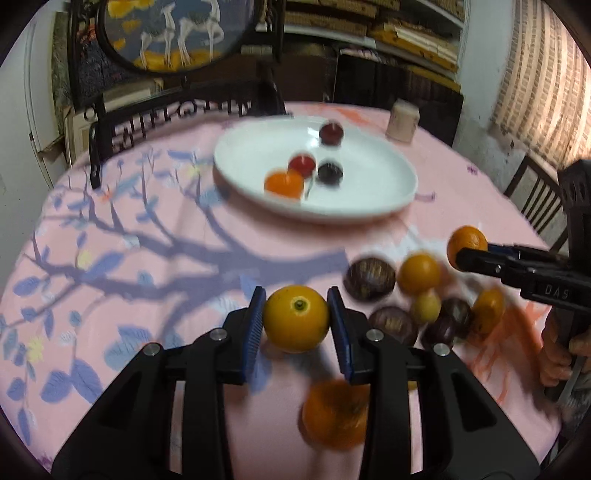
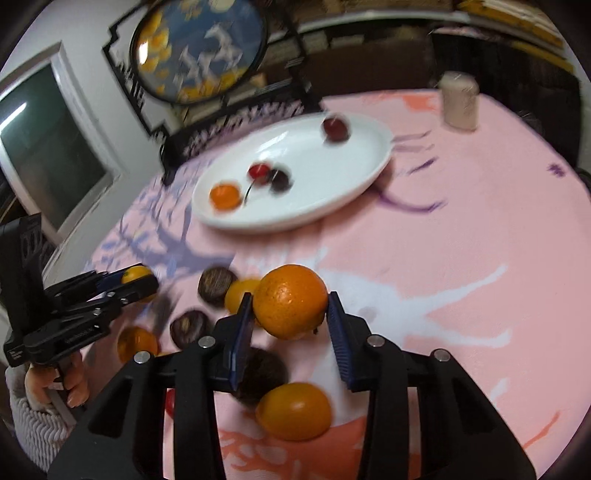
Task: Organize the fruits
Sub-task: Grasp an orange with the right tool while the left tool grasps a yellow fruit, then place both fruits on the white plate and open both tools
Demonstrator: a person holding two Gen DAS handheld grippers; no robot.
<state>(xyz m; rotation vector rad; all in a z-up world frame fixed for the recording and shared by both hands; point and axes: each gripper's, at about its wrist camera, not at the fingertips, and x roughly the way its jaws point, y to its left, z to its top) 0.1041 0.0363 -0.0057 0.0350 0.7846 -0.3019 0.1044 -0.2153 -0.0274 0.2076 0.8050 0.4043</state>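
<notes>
Left hand-held gripper (image 1: pixel 296 320), smooth yellow-orange fruit (image 1: pixel 296 318) — clamped

A pale cup (image 1: pixel 402 121) stood on the pink tablecloth (image 1: pixel 147 236) at one o'clock; a round painted screen (image 1: pixel 166 33) rose at eleven.

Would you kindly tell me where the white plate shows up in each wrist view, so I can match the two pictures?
Left wrist view: the white plate sits above centre, four small fruits on it.
Right wrist view: the white plate lies above centre, tilted, with the same fruits.
Shared landmark: the pale cup beyond the plate's right end.
</notes>
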